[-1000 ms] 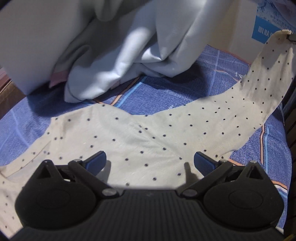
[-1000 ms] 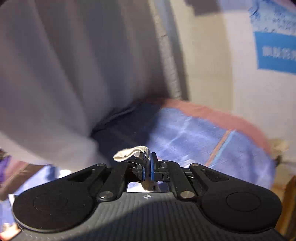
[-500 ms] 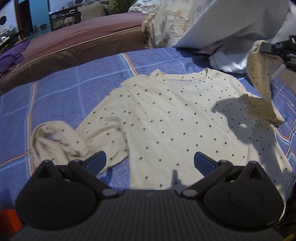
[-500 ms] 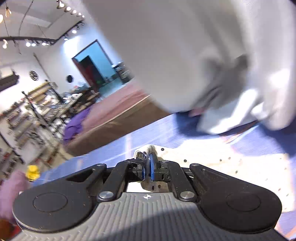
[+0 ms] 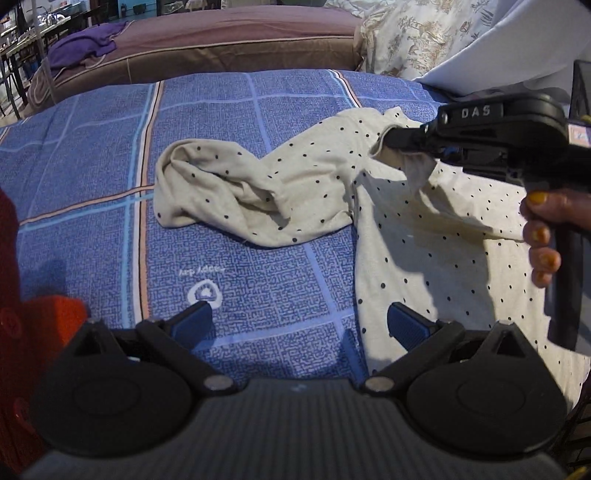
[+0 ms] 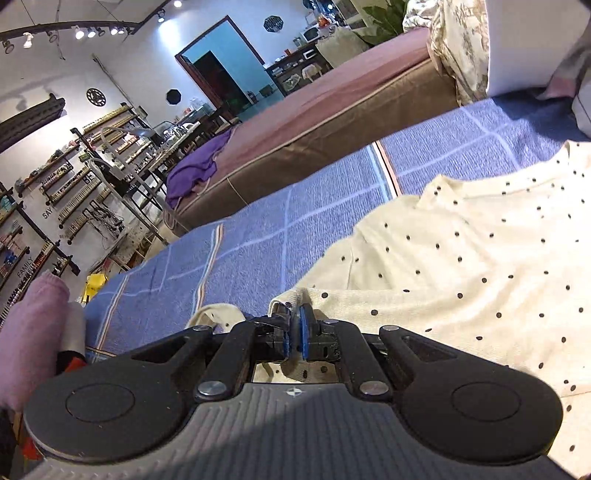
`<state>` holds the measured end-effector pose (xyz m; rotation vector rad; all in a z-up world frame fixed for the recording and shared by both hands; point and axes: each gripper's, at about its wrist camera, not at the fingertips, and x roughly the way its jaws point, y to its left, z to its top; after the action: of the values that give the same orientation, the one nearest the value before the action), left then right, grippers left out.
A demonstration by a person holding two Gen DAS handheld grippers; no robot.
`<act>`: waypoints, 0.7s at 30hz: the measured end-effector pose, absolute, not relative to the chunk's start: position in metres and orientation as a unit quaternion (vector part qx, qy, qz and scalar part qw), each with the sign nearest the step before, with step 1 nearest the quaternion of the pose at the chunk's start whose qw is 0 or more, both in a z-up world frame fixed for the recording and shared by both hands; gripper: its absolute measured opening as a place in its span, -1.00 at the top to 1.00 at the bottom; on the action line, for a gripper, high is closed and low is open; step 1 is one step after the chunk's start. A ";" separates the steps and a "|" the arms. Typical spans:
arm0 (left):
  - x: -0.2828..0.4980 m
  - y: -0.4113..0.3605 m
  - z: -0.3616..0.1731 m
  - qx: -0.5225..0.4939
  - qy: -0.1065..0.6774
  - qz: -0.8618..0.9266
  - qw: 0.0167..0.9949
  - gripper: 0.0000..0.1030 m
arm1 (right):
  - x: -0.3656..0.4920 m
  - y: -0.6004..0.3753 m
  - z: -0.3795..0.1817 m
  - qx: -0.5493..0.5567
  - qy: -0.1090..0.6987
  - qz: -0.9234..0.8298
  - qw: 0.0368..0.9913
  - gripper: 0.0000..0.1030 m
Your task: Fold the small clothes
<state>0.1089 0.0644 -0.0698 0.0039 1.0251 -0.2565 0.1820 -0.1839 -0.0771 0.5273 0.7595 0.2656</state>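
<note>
A cream long-sleeved shirt with black dots point(image 5: 436, 236) lies on the blue checked bedspread point(image 5: 110, 155). Its left sleeve point(image 5: 229, 192) lies crumpled to the left of the body. My right gripper point(image 6: 294, 330) is shut on the cuff of the other sleeve point(image 6: 284, 302) and holds it over the shirt body point(image 6: 461, 258). It shows in the left wrist view point(image 5: 391, 138) above the shirt, near its left shoulder. My left gripper point(image 5: 299, 325) is open and empty, low over the bedspread at the shirt's lower left edge.
A brown-and-maroon mattress point(image 5: 221, 48) runs along the far side with a purple cloth point(image 5: 81, 48) on it. A floral pillow point(image 5: 417, 33) and grey-white bedding point(image 5: 517, 48) sit at the back right. Shelves and a doorway point(image 6: 221, 77) lie beyond.
My right gripper has carried the sleeve cuff from high at the back right down and across over the shirt body. My left gripper has swung left along the shirt's lower edge, staying open.
</note>
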 end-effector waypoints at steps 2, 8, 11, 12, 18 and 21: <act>0.110 0.062 -0.073 -0.011 0.492 -0.131 0.861 -1.00 | 0.183 -0.184 -0.090 0.258 0.373 0.123 0.883 0.28; 0.113 0.052 -0.075 -0.004 0.486 -0.136 0.864 -1.00 | 0.158 -0.204 -0.093 0.308 0.354 0.153 0.870 -1.00; 0.125 0.044 -0.070 -0.030 0.461 -0.145 0.875 -0.97 | 0.137 -0.229 -0.072 0.241 0.330 0.142 0.902 -0.94; 0.129 0.036 -0.066 -0.030 0.446 -0.158 0.881 -0.92 | 0.134 -0.237 -0.066 0.196 0.333 0.120 0.915 -0.78; 0.168 -0.040 -0.072 0.060 0.396 -0.189 0.896 -0.70 | 0.117 -0.316 -0.076 0.022 0.376 -0.046 0.925 0.22; 0.191 -0.071 -0.099 0.113 0.414 -0.167 0.888 -0.62 | 0.103 -0.354 -0.091 0.023 0.390 -0.098 0.915 0.22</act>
<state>0.1914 -0.0713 -0.0987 0.2342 0.8615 -0.3466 0.1033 -0.3544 -0.0913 0.0482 0.8032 -0.2022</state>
